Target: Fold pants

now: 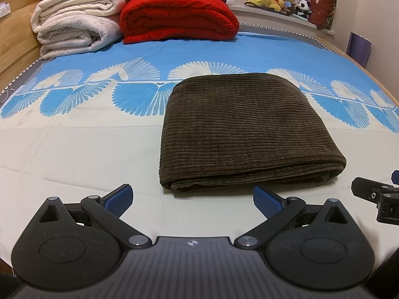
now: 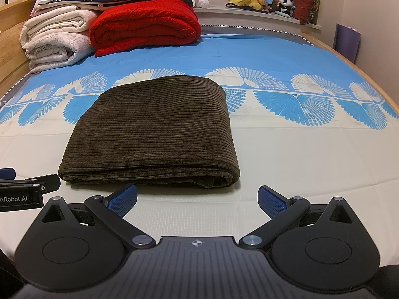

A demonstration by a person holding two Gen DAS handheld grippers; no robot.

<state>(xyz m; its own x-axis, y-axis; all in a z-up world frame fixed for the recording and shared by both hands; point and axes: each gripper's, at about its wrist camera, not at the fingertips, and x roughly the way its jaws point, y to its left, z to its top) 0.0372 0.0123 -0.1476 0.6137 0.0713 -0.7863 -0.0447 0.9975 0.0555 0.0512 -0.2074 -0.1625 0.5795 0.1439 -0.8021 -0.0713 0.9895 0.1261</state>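
I see the folded pants (image 1: 247, 129) just ahead of both spread, empty grippers, left gripper (image 1: 193, 200) and right gripper (image 2: 197, 200), about equally near.

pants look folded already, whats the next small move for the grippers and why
Probably just back both grippers away. The brown corduroy pants already lie as a compact stacked rectangle on the bedsheet, and the left gripper and right gripper are open, holding nothing, short of the near edge.

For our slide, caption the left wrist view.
Open left gripper faces folded brown corduroy pants lying on the bed.
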